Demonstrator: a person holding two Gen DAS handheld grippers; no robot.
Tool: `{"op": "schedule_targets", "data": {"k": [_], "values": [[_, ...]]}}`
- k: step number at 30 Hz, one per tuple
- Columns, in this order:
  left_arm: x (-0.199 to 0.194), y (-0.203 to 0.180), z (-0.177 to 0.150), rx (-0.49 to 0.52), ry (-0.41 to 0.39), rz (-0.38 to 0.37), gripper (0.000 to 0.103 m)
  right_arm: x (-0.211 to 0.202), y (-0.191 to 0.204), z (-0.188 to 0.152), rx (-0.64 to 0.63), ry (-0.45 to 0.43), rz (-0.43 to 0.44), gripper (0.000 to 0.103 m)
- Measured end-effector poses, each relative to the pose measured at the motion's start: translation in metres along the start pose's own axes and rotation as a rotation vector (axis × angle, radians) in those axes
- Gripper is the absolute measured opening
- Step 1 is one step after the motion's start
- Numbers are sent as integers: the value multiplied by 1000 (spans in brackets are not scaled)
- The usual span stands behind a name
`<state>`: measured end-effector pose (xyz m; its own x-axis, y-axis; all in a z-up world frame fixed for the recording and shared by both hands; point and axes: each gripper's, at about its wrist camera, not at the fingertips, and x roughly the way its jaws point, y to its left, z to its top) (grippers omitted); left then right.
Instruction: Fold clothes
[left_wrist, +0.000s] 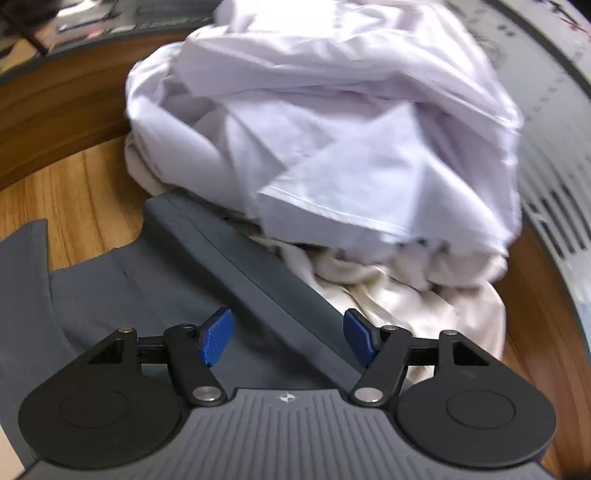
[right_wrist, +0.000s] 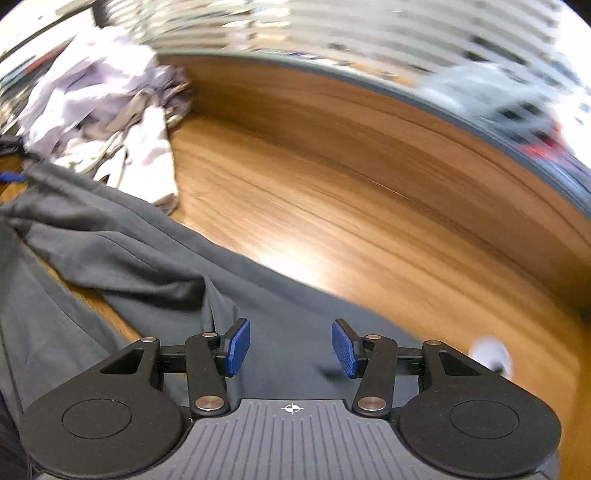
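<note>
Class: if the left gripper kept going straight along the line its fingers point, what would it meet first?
Most likely the dark grey garment spread on the table: the open left gripper points down at its raised band. The white clothes pile lies farther on; depth is uncertain.

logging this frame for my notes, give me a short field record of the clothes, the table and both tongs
surface: wooden table
grey garment: spread flat on the table, under both tongs
white pile: crumpled, on a cream garment beyond the grey one
left tongs: open, nothing gripped
right tongs: open, nothing gripped
folding: not visibly begun
</note>
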<state>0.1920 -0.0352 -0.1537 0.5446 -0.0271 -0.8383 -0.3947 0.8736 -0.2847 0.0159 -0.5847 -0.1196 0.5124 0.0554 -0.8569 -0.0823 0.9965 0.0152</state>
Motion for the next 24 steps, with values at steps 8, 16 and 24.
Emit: {"op": "schedule_targets", "data": {"k": [8, 16, 24], "values": [[42, -20, 28, 20, 57, 161, 72, 67, 6, 45, -182, 89, 81, 48], [60, -34, 26, 134, 55, 303, 68, 100, 13, 62, -289, 145, 199, 48], [75, -42, 34, 185, 33, 361, 62, 124, 34, 80, -411, 145, 319, 45]]}}
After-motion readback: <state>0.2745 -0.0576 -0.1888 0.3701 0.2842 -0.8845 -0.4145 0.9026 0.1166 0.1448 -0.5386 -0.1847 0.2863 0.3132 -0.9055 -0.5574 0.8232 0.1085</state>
